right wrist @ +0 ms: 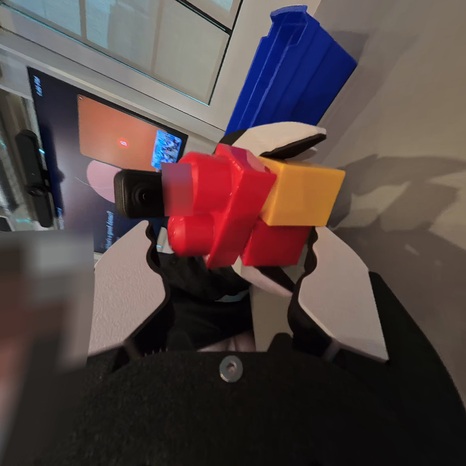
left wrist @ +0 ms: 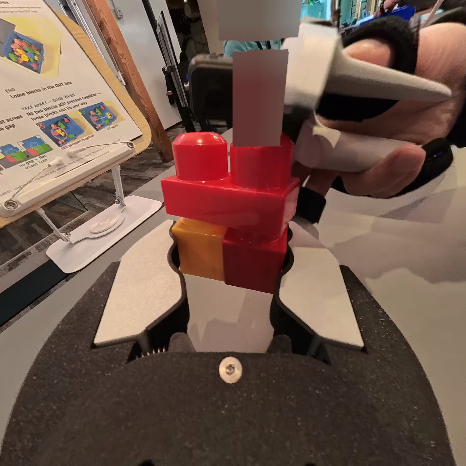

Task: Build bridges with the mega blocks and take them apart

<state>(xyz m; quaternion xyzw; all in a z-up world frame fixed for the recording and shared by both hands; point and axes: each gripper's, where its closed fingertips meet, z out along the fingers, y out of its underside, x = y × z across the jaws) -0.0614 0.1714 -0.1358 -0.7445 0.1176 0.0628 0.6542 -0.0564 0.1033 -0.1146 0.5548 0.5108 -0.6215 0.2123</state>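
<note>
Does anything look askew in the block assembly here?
Yes. The wide red block sits tilted on the yellow block and small red block, a gap showing over the yellow. The left gripper clamps the lower pair.

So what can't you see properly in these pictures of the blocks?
- Left wrist view: a grey patch covers the top of the long red block's right stud.
- Left wrist view: the right gripper is blurred and half behind that block, so its grip is unclear.
- Right wrist view: the blue bin is blurred; its inside is hidden.
- Both views: the undersides of the yellow block and small red block face away.
</note>
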